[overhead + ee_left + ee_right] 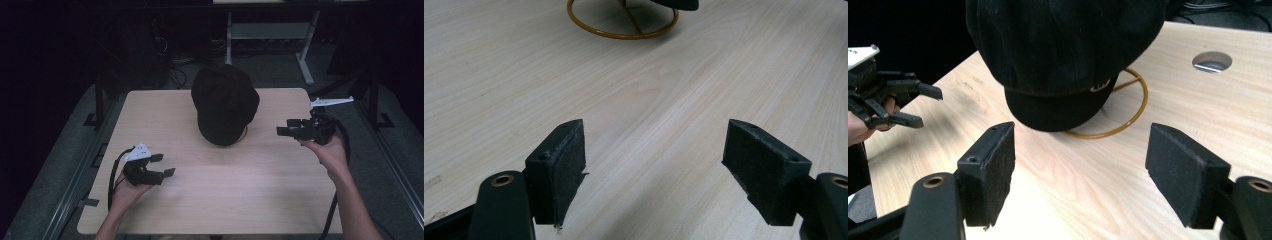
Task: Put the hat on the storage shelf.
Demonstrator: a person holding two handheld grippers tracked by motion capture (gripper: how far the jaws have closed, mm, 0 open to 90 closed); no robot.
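- Hat (225,102): the black hat sits on a gold wire stand (1135,107) at about 12 o'clock on the worktop (240,200), near the far edge. Its brim points back toward you.
- Your right gripper (285,127) is at about 3 o'clock, close to the hat but not touching it. Its fingers (990,172) are spread wide with nothing between them.
- Your left gripper (165,165) is at about 8 o'clock, well away from the hat. Its fingers (561,167) are spread wide too, over bare wood.
- The hat only rests on the thin stand. I think that if you bump it from one side, the hat could slide off or the stand could tip.
- The hat is soft. A pinch on the brim alone might let it fold and slip out.
- The stand's ring sits right under the brim. Go in too low and you could grab the wire as well and drag the stand along.
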